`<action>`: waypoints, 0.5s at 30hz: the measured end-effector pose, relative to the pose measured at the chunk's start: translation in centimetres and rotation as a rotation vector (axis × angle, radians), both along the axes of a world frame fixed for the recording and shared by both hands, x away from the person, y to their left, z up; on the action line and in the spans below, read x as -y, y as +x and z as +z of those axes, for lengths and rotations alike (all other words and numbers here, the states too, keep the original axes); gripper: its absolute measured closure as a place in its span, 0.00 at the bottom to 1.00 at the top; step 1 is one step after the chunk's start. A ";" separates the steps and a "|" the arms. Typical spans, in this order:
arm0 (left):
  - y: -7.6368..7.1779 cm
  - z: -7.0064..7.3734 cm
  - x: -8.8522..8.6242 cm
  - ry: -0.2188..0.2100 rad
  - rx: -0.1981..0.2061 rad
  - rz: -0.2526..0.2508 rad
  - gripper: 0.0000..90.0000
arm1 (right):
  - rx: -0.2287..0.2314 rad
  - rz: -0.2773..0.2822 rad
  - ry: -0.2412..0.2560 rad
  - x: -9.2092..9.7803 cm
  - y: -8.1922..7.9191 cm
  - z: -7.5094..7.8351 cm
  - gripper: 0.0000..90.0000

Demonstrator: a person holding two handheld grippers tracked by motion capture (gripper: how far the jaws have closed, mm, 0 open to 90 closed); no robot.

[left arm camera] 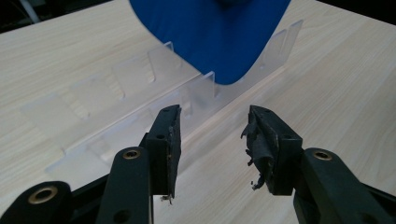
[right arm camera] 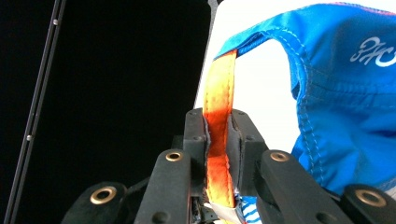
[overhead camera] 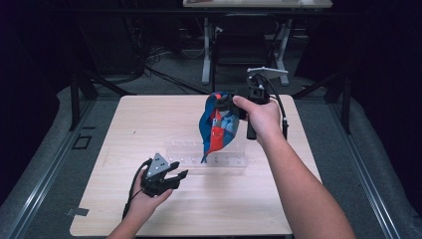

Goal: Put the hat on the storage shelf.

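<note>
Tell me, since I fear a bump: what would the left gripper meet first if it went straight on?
Probably the clear plastic rack lying just ahead of the open left gripper, with the blue cloth hanging over it beyond; depth is uncertain.

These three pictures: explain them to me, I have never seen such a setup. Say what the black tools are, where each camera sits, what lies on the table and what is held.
A person holds hand-held tongs in each hand. The high view looks down on the wooden table. The other two cameras ride on the tongs, looking along their black jaws. On the table lies a clear plastic rack with upright dividers. The right tongs are shut on the orange strap of a blue cloth bag, holding it up over the rack. The left tongs are open, hold nothing and point at the rack.
</note>
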State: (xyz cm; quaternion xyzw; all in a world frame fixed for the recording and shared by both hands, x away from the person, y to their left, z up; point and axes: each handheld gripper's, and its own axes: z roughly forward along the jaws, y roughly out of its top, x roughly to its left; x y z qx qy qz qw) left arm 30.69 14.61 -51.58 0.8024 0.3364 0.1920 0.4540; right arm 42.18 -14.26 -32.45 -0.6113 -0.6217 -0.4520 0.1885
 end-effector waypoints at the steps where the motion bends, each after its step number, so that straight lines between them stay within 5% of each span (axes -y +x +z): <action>1: 0.1 0.1 0.3 0.000 0.005 -0.004 0.61 | -0.002 0.001 0.001 0.0 0.0 -0.1 0.87; 15: 1.2 0.9 2.9 0.013 0.017 -0.037 0.68 | -0.019 0.006 0.003 -0.2 0.1 -1.3 0.87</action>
